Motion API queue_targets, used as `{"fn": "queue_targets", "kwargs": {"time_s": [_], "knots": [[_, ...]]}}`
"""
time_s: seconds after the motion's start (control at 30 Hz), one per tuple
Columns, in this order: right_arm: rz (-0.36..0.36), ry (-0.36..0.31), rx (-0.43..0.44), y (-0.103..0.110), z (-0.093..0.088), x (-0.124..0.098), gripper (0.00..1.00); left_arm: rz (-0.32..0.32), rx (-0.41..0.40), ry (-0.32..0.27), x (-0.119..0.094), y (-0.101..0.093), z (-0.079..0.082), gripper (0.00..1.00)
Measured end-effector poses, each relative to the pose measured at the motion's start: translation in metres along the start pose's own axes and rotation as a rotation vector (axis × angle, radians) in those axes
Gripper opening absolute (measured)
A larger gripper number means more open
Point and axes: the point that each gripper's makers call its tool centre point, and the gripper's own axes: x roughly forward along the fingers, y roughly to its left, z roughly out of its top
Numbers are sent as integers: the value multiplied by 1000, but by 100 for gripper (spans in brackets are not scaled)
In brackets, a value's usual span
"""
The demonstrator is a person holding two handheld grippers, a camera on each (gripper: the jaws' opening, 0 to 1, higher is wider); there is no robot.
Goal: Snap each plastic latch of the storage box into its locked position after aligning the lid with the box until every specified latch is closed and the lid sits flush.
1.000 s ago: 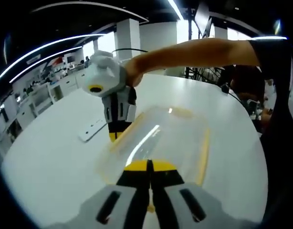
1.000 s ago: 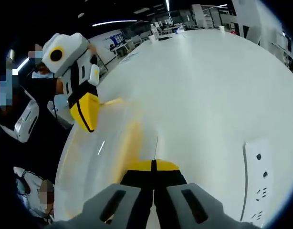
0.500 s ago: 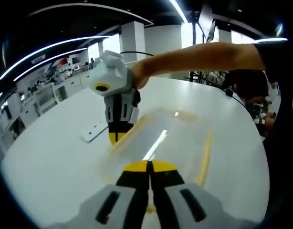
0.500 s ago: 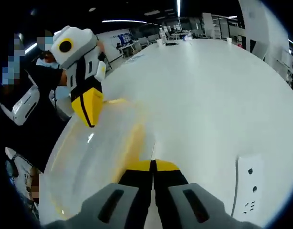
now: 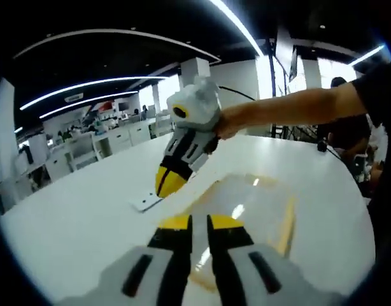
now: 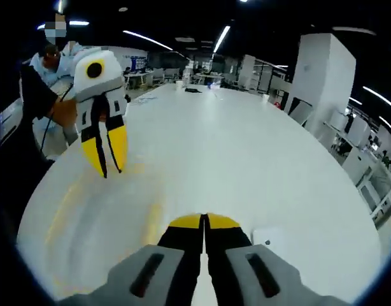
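The clear storage box (image 5: 246,217) with yellow latches is seen near the table (image 6: 246,153) edge. The left gripper (image 6: 106,167) is held slightly parted above it, gripping nothing. The right gripper (image 5: 167,185) is held closed and empty.

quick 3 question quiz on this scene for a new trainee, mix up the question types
1. True or false: the right gripper is clamped on a latch of the storage box.
2. Multiple choice: the white power strip lies A) on the lid, B) on the table beside the box, C) inside the box.
3. Fill in: the strips along the clear box's edges are coloured ____.
Key: 1 false, its jaws are shut with nothing between them; 2 B; 3 yellow.
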Motion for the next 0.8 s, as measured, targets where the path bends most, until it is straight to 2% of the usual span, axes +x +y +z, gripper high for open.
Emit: {"fn": "queue_targets", "kwargs": {"time_s": [0.07,0.1,0.2,0.33,0.43,0.53,0.67,0.8], "knots": [[-93,-50,62,-3,7,-17,3,28,-10,-26,-7,6,2,11],[-127,-97,74,-2,13,-26,5,39,-21,-39,-12,9,2,12],[-252,-164,101,0,17,-58,7,92,-40,-87,-27,16,2,15],[-401,-222,148,4,9,-100,9,155,-77,-176,-47,23,8,18],[-533,-283,199,8,0,-139,15,178,-76,-182,-60,21,5,21],[-580,-317,214,22,-6,-162,18,204,-63,-216,-76,15,8,25],[-720,-368,243,42,-16,-202,24,243,-43,-250,-91,12,12,28],[-824,-401,256,66,-23,-230,28,289,-36,-294,-107,9,16,34]]}}
